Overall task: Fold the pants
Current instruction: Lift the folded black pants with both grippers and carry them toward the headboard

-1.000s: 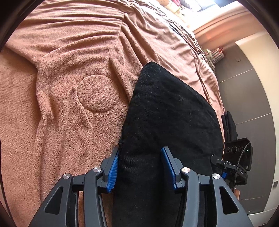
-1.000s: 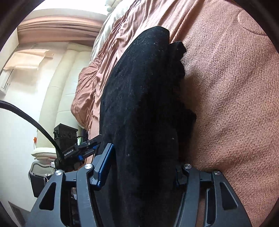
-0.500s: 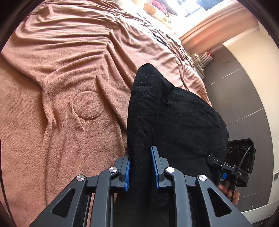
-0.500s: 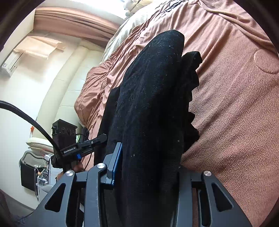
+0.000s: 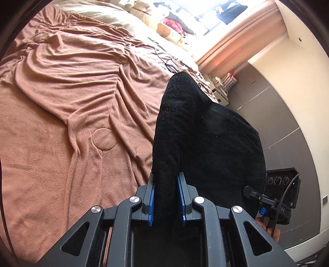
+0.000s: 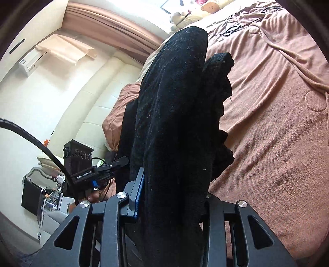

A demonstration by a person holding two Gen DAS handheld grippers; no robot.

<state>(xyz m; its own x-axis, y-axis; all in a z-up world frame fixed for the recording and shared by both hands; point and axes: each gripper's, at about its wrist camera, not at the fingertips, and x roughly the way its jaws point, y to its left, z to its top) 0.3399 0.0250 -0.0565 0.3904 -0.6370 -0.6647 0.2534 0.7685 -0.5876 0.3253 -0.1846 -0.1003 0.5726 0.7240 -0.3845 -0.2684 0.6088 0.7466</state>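
Left tongs (image 5: 166, 197): blue pads nipped tight on a bunched fold of the black fleecy pants (image 5: 205, 139), jaws having just been closing, cloth squeezed between them.
Right tongs (image 6: 170, 197): clamped on a thick roll of the same black pants (image 6: 174, 123); the left blue pad presses the cloth, the right pad is buried under it. These jaws too have just been closing.
Where the pants are: up off the bed, hanging between the two tongs above the rumpled terracotta-pink blanket (image 5: 72, 106).
Long axis: in each wrist view the cloth runs straight away from the tongs along the fingers, rising to a rounded peak at the far end.
Which way it points: that peak aims towards the head of the bed, where the cream pillows (image 5: 107, 18) lie.
Edge: in the right view a ragged, ruffled hem trails down the right side of the roll.
Across the gap: each view catches the other black handheld gripper unit (image 6: 82, 166) beside the cloth.
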